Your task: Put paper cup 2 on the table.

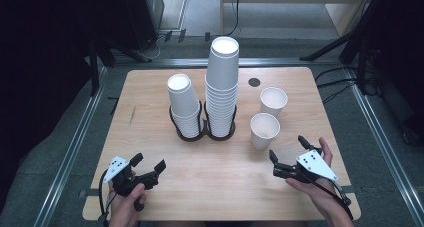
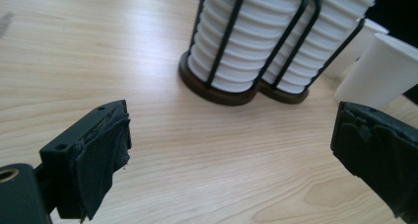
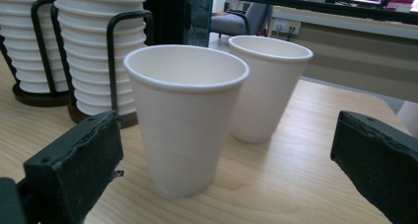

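1. Two loose paper cups stand upright, mouths up, on the right half of the tabletop point(image 1: 150, 197). The near cup point(image 1: 264, 130) is just beside the far cup point(image 1: 273, 101), apart from it by a small gap.
2. Left of them is a dark double holder point(image 1: 202, 129) with two nested stacks of upside-down cups: a short stack point(image 1: 183, 104) and a tall stack point(image 1: 222, 84). The wire uprights keep the stacks from toppling, so my guess is the loose cups either came off them or are headed back on.
3. The right gripper point(image 1: 289, 156) sits low, right in front of the near cup, jaws wide apart and holding nothing. In the right gripper view that cup point(image 3: 186, 115) stands squarely between the jaws but further out, so it looks lined up for a grab.
4. The left gripper point(image 1: 148, 166) rests at the front left, jaws also spread and empty, well away from the cups. It points toward the holder point(image 2: 231, 88), probably just waiting.
5. The tabletop is pale wood with a small round dark grommet point(image 1: 254, 82) near the back edge.
6. Around it: grey floor, metal rails, cables, dark stand legs.
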Demonstrator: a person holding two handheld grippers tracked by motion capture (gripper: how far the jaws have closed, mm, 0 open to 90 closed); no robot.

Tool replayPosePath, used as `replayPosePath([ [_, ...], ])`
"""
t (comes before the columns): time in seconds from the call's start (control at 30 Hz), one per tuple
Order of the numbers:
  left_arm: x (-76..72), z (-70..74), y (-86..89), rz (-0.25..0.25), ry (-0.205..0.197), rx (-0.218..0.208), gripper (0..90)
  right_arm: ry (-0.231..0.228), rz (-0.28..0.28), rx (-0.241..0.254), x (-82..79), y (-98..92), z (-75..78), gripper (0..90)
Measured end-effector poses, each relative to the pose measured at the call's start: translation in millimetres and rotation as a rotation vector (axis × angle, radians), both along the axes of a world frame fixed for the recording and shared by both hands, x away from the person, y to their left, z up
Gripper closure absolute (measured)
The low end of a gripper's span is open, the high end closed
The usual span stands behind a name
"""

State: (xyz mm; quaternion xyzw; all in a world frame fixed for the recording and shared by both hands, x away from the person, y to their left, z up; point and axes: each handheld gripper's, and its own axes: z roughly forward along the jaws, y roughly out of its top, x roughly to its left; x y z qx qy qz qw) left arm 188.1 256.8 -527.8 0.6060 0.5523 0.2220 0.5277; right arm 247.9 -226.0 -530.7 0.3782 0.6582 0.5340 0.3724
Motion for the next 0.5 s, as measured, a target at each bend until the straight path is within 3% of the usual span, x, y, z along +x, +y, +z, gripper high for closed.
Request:
replayPosePath([
  [0.17, -4.2, -5.0, 13.5, 0.034, 0.017, 0.046, 1.9, 0.012, -0.037, 0.016, -7.9, -15.6, -3.5, 0.0],
  [0.5, -9.1, -14.3, 39.3, 0.093, 0.038, 0.078, 1.9, 0.038, -0.100, 0.037, -23.5, -40.4, -11.1, 0.0],
])
